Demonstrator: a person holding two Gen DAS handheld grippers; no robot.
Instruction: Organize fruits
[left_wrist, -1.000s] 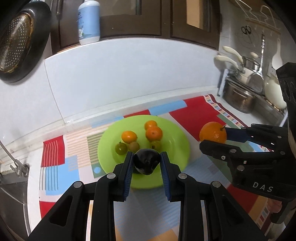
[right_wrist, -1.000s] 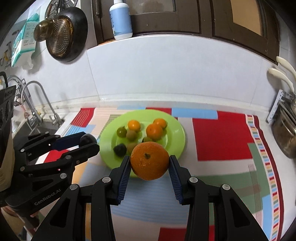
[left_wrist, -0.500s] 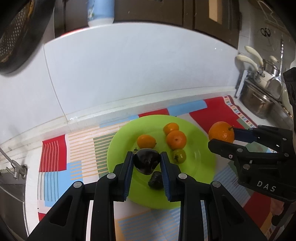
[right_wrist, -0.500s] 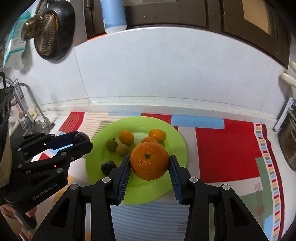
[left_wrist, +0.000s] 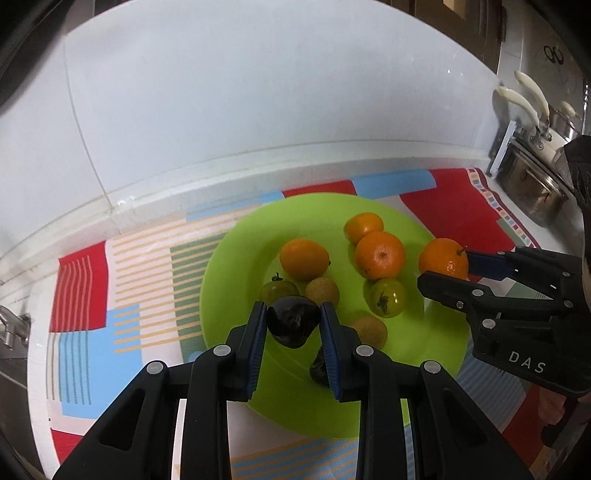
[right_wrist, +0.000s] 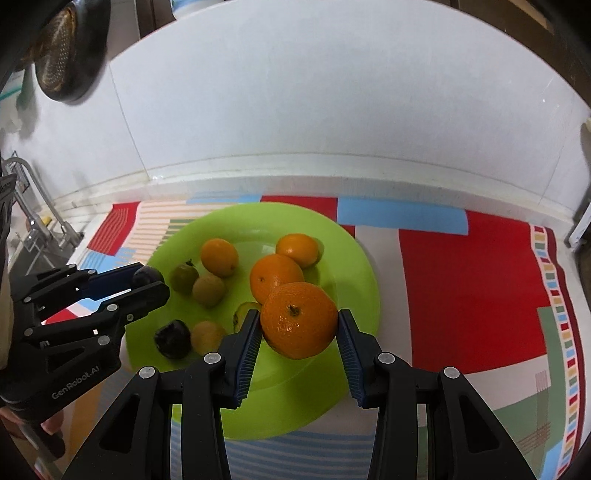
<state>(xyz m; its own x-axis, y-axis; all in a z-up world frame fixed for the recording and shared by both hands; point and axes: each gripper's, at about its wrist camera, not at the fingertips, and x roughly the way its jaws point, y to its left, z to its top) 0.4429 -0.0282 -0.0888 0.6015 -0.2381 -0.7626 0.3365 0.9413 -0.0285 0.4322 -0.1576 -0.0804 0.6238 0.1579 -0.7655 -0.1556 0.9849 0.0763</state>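
Observation:
A lime-green plate (left_wrist: 229, 266) (right_wrist: 354, 266) lies on a patterned mat and carries several fruits: oranges (left_wrist: 379, 254) (right_wrist: 275, 277), green ones (left_wrist: 387, 297) (right_wrist: 183, 277), pale yellow ones and a dark one (right_wrist: 172, 338). My left gripper (left_wrist: 293, 319) is shut on a dark purple fruit (left_wrist: 293, 320) above the plate's near left part. It shows at the left of the right wrist view as the left gripper (right_wrist: 147, 282). My right gripper (right_wrist: 297, 321) is shut on a large orange (right_wrist: 298, 320) over the plate's near right part. In the left wrist view that right gripper (left_wrist: 448, 267) and the held orange (left_wrist: 442, 263) hang over the plate's right rim.
The colourful mat (right_wrist: 461, 277) covers the counter up to a white backsplash (left_wrist: 258, 92). Steel pots (left_wrist: 532, 192) with cream-handled utensils stand at the right. A sink tap (right_wrist: 40, 214) is at the left, and a dark pan (right_wrist: 70, 48) hangs on the wall above it.
Both grippers have moved forward and down toward the plate, each keeping its fruit. The plate and its fruits now look larger and nearer in both views.

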